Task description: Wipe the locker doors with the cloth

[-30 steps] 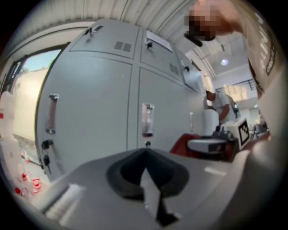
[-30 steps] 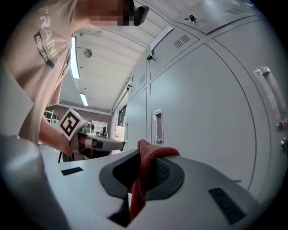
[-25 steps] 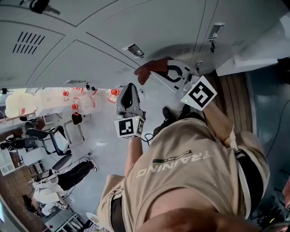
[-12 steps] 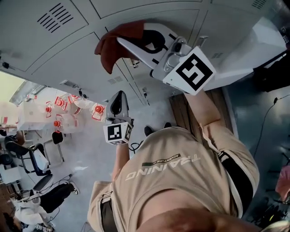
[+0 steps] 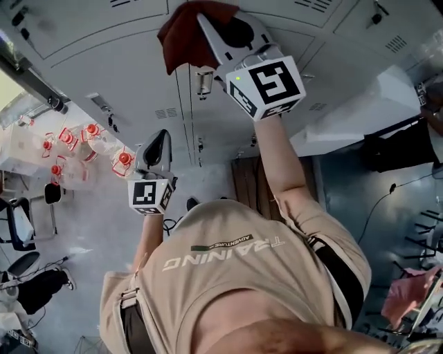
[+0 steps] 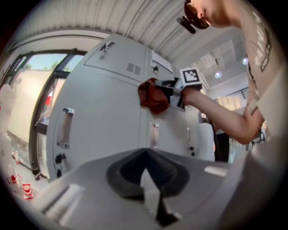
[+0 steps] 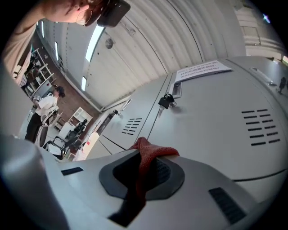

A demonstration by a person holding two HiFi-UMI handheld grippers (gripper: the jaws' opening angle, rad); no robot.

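Note:
In the head view my right gripper (image 5: pixel 205 19) is raised high against the grey locker doors (image 5: pixel 104 62), shut on a dark red cloth (image 5: pixel 183 38). The cloth bunches between the jaws and presses on the door. From the right gripper view the cloth (image 7: pixel 146 155) hangs through the shut jaws in front of a vented locker door (image 7: pixel 216 117). My left gripper (image 5: pixel 160 140) hangs lower and to the left, away from the lockers, shut with nothing in it. Its own view shows the shut jaws (image 6: pixel 146 164), with the cloth (image 6: pixel 152 95) and the right gripper (image 6: pixel 177 87) up on the lockers.
A padlock (image 7: pixel 165 99) hangs on a locker latch and a paper notice (image 7: pixel 202 69) is stuck higher up. Locker handles (image 5: pixel 203 81) stick out of the doors. Red-capped bottles (image 5: pixel 69 142) stand at the left, a white panel (image 5: pixel 360 117) at the right.
The right gripper has swept upward and left along the locker doors with the cloth. The left gripper has stayed low and shut.

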